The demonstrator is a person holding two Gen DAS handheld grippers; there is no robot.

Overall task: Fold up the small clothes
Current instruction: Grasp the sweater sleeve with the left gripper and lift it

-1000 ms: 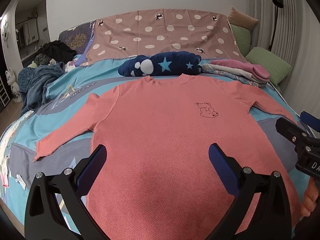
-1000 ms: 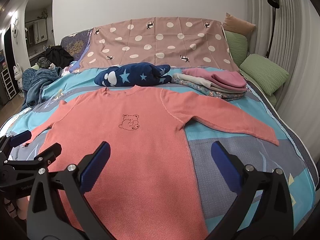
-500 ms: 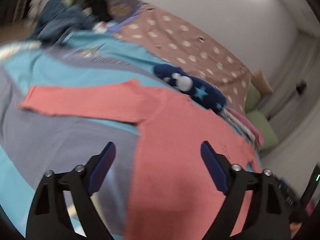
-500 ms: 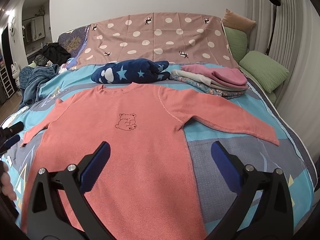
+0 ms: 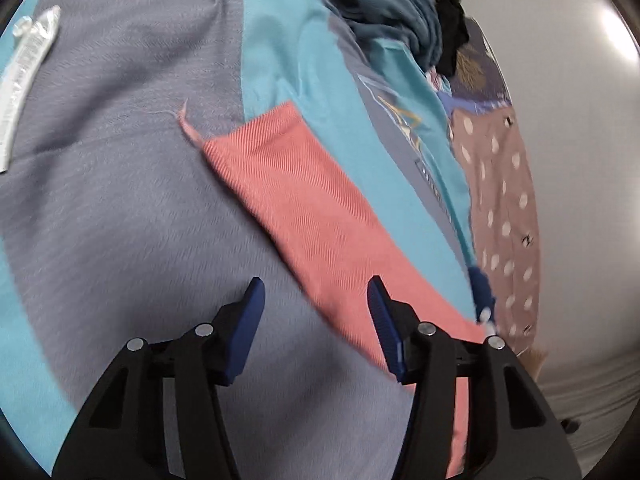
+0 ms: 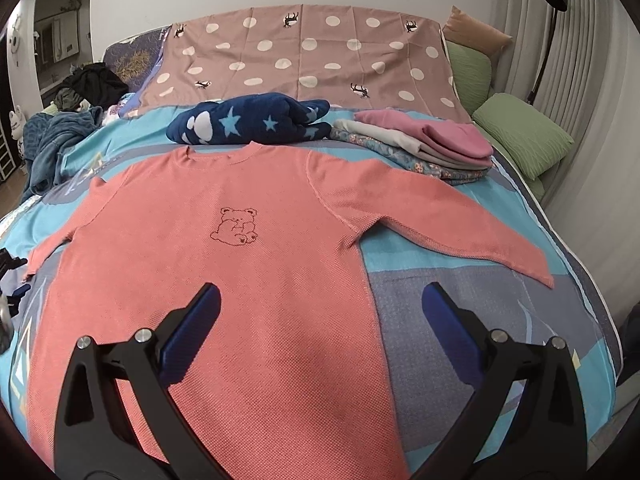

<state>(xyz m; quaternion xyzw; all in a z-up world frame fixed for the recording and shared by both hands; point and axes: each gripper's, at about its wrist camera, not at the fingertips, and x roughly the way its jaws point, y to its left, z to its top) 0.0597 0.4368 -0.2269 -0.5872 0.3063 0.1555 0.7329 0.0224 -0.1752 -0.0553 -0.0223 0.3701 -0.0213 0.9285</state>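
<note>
Your left gripper (image 5: 316,304) is wide open and empty, right over the coral shirt's (image 6: 224,248) left sleeve (image 5: 316,216), which runs diagonally from lower right up to its cuff (image 5: 248,128) at upper centre, while your right gripper (image 6: 320,312), also open, hovers mid-shirt.

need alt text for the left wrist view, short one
An open gripper hangs close over the end of a coral pink sleeve, which lies flat on a grey and turquoise bedspread. Crumpled dark clothes sit at the far edge.
</note>
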